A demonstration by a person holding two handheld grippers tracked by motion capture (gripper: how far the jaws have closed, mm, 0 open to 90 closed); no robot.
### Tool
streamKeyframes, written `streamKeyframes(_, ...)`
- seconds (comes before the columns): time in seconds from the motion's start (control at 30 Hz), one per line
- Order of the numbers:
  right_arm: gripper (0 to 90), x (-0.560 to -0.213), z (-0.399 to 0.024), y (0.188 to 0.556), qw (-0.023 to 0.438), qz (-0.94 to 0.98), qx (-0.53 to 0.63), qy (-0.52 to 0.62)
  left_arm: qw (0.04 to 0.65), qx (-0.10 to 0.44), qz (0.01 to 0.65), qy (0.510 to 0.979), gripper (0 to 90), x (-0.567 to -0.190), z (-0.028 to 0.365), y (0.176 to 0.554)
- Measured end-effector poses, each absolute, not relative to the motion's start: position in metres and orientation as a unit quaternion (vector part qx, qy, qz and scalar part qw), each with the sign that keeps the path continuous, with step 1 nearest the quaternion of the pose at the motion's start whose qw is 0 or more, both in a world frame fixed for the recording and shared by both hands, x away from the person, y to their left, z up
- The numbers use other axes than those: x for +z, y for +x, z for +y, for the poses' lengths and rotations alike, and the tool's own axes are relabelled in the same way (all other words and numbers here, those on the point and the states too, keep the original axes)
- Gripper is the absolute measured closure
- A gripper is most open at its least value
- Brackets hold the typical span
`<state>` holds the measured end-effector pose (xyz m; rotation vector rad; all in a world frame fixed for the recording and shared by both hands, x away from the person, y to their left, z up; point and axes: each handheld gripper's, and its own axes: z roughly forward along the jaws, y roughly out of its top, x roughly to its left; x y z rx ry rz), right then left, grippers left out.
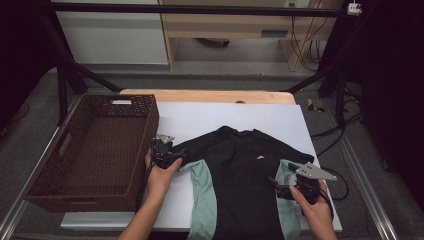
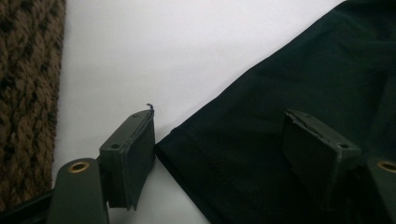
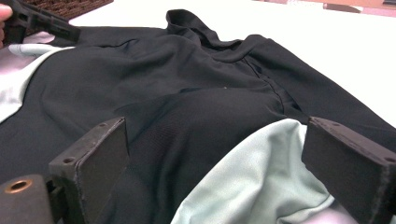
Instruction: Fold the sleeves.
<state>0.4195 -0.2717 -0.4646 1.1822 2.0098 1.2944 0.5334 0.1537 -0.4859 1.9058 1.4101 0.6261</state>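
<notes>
A brown woven basket (image 1: 95, 150) sits at the left of the counter (image 1: 210, 117), and nothing can be seen inside it. Just beside it a black shirt (image 1: 240, 170) with pale green side panels lies spread flat on the counter's white sheet, collar away from the person. The left tongs (image 1: 165, 152) stand released with the cuff of one black sleeve (image 2: 261, 154) between the jaws, while the right tongs (image 1: 300, 187) gape wide over the pale green cloth (image 3: 252, 186) at the shirt's other side, gripping nothing.

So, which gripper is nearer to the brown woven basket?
Left. The left gripper is just beside the basket, at its right wall, over the shirt's sleeve end. The right gripper is across the shirt, far from it.
</notes>
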Motion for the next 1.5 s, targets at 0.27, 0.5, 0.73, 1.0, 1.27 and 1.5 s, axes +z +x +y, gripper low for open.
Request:
streamKeyframes(0.27,8.0,-0.466,-0.269,0.42,0.232,0.74,0.467,0.426,0.354,0.236,0.522,0.739,52.7,-0.485,0.153,0.525)
streamKeyframes(0.5,8.2,-0.468,-0.266,0.42,0.229,0.745,0.462,0.423,0.366,0.225,0.512,0.744,76.2,-0.485,0.151,0.522)
streamKeyframes(0.73,8.2,-0.468,-0.267,0.42,0.23,0.743,0.464,0.424,0.386,0.231,0.501,0.739,85.4,-0.475,0.15,0.515)
streamKeyframes(1.0,8.3,-0.467,-0.268,0.42,0.231,0.739,0.466,0.428,0.426,0.208,0.473,0.743,85.7,-0.449,0.127,0.503)
streamKeyframes(1.27,8.3,-0.467,-0.267,0.419,0.231,0.741,0.465,0.425,0.438,0.186,0.447,0.757,85.8,-0.431,0.098,0.499)
streamKeyframes(1.5,8.3,-0.467,-0.268,0.42,0.23,0.742,0.465,0.426,0.449,0.153,0.451,0.756,85.9,-0.424,0.074,0.505)
